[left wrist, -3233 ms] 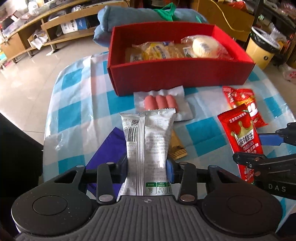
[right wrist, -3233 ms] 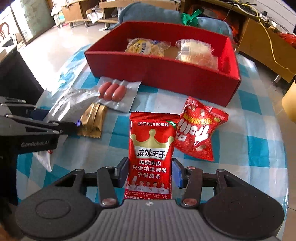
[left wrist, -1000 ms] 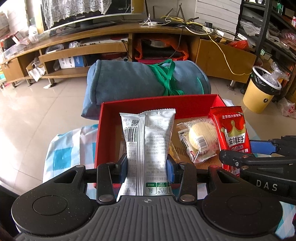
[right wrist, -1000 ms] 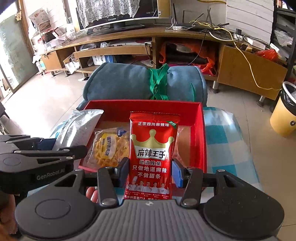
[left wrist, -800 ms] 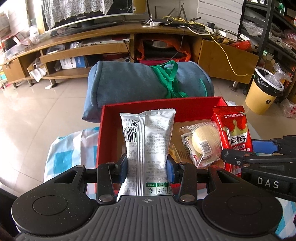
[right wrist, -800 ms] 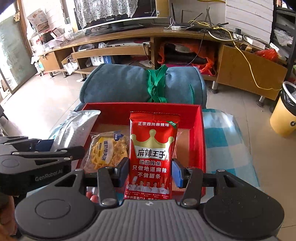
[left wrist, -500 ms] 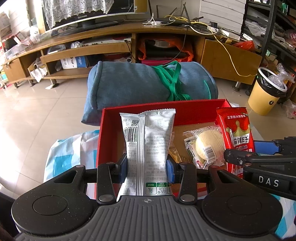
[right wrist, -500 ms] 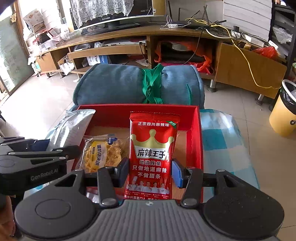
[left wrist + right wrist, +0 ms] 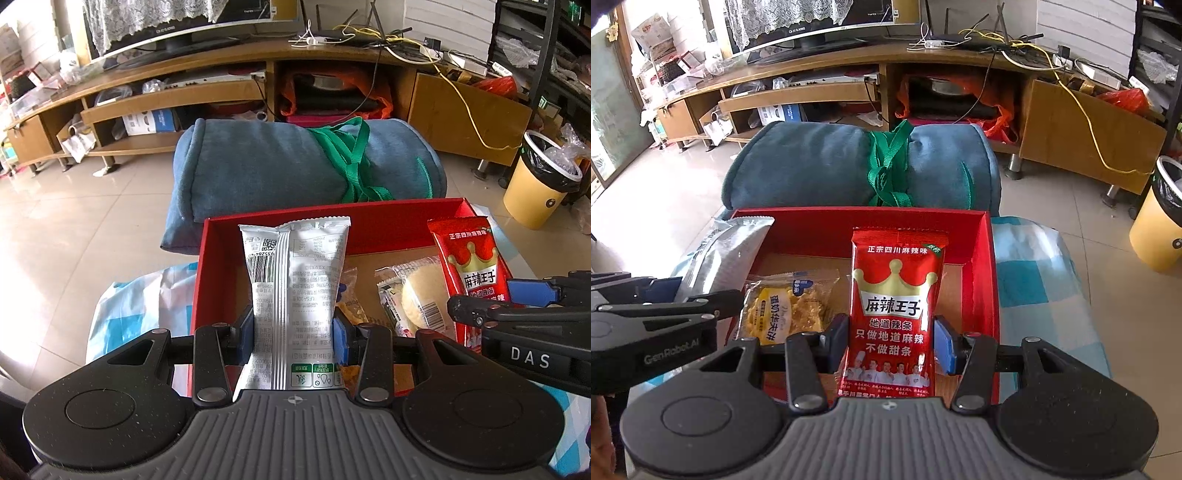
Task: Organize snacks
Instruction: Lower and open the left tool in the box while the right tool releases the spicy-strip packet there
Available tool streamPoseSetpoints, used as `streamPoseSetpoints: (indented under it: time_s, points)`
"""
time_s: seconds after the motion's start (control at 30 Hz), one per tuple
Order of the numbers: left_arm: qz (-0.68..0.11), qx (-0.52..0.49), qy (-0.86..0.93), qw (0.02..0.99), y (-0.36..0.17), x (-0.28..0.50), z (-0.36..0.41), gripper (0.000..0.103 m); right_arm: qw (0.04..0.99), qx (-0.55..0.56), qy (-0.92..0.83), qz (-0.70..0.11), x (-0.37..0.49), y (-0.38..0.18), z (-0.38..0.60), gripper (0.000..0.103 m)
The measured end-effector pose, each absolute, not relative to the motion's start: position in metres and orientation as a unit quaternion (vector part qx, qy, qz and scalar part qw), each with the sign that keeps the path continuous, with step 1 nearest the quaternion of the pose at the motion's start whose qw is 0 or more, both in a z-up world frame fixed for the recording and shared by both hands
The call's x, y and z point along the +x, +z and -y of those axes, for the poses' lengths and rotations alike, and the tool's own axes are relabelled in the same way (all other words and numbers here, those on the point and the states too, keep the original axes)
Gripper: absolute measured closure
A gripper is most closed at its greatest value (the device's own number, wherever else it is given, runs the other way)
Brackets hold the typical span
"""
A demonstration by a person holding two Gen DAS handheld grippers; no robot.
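blue bolster (image 9: pixel 280 170) behind red box (image 9: pixel 332 218)

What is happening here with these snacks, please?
A person is sorting snacks into a red cardboard box. The left gripper is shut on a silver foil snack packet, and the right gripper is shut on a red crown-printed snack packet. Both packets hang above the box, not yet released.
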State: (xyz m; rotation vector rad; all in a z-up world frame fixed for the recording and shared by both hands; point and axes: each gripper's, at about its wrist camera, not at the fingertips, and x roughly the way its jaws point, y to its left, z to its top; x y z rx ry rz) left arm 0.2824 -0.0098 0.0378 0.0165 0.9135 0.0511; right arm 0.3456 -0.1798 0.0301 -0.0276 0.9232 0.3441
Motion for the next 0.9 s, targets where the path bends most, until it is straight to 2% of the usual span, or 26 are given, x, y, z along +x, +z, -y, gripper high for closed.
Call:
streamPoseSetpoints:
  time_s: [0.9]
  points:
    - [-0.459, 0.023, 0.043, 0.887, 0.016, 0.306, 0.014, 0.054, 0.878, -0.025, 0.157, -0.450, 0.366, 0.010, 0.170, 0.060]
